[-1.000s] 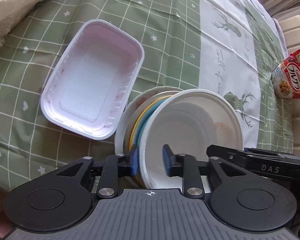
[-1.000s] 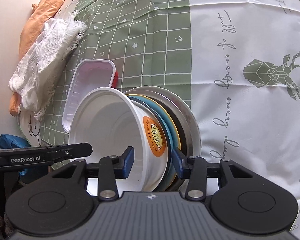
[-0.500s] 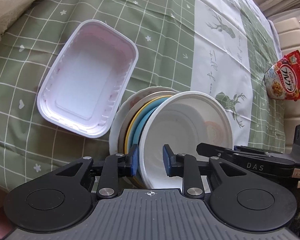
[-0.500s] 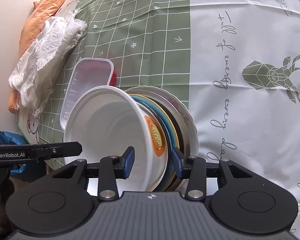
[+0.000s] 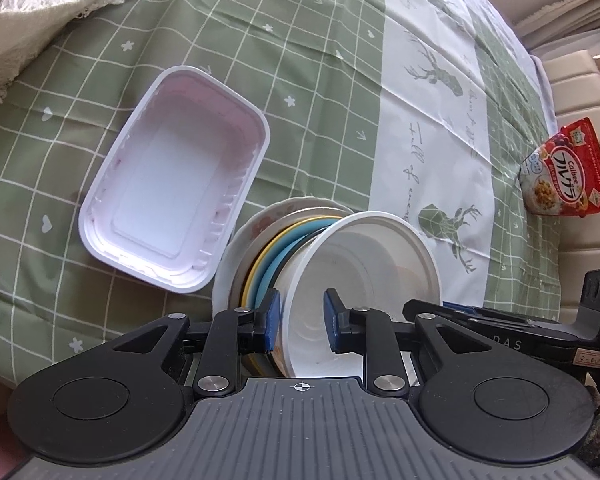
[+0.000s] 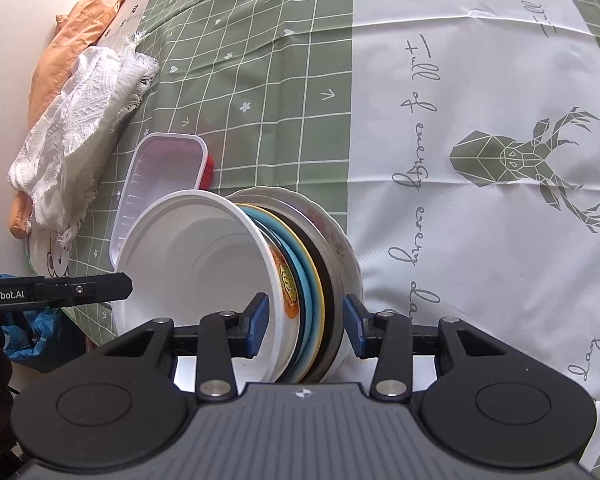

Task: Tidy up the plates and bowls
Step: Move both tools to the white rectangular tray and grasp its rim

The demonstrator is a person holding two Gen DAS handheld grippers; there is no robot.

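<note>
Stack of dishes [image 6: 320, 264] is held on edge above the checked tablecloth [image 5: 320, 60], not lying flat. It comprises a white paper bowl [image 5: 364, 276] nested against blue, yellow, dark and floral plates.

Left gripper [image 5: 300, 322]: jaws have just been closing. One pad is now inside the bowl and the other on the near side of the bowl wall against the blue plate, so the grip appears to be on the bowl rim alone.

Right gripper [image 6: 302, 326]: jaws straddle the whole stack, one pad inside the bowl, the other against the back of the outermost floral plate. It pinches everything together.

Judgement: gripping from two sides keeps the stack from fanning apart or swinging while tilted.

White plastic tray [image 5: 176, 212] lies open side up just beside the stack, on its plate side. The cereal pouch [image 5: 568, 172] is well apart from the stack, on the bowl's side. White lace cloth [image 6: 80, 132] lies beyond the tray.
</note>
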